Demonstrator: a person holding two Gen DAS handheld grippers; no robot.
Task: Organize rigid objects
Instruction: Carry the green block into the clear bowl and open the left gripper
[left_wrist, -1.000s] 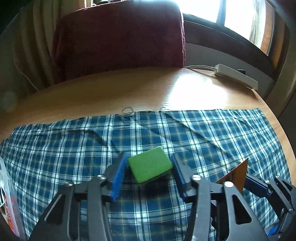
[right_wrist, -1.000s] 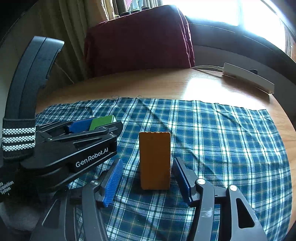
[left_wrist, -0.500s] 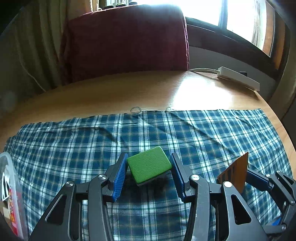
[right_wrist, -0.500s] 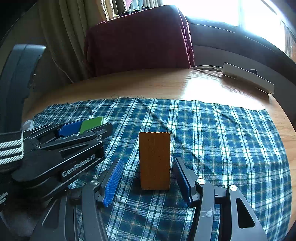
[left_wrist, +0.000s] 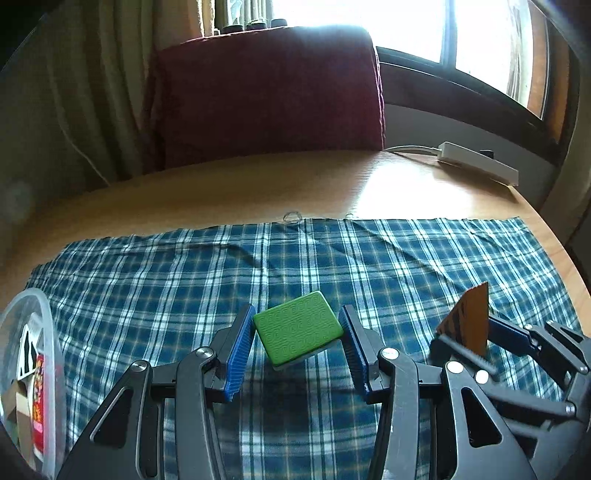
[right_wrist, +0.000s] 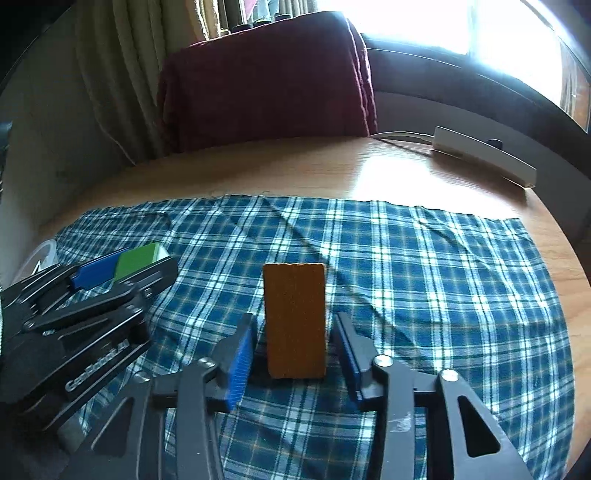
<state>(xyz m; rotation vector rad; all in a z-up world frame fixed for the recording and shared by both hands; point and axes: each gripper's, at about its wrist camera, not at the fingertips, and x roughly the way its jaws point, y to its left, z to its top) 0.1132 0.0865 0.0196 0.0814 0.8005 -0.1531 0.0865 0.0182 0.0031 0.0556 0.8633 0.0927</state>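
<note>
Change since a second ago: your left gripper (left_wrist: 298, 347) has closed in on the green block (left_wrist: 297, 328); its blue pads, which stood clear of the block, now press both of its sides, and the clear tub (left_wrist: 44, 373) has come further into the left edge of the left wrist view.
Left tool: pinching the green block, which sits tilted between the pads, one corner pointing away from you, over the plaid cloth (left_wrist: 332, 258); whether it is lifted off the cloth you cannot tell.
Right tool: your right gripper (right_wrist: 295, 350) is spread, a pad on either side of the orange block (right_wrist: 295, 321), with a visible gap on each side.
Orange block: upright on the cloth, just inside the right fingers, near the middle of the cloth.
Tub: at the left edge of the cloth, already holding some printed items; likely where the blocks go.
Step in hand: judged as securing both blocks before carrying them to the tub.
Doing it well: square your right fingers to the broad faces of the orange block and close evenly, so it does not topple; it is tall and narrow and looks easy to tip.
Left grip caution: the green block is held across skewed sides, so lift slowly and keep it level.
Clearance: your two tools sit near each other; move the left one away first.
</note>
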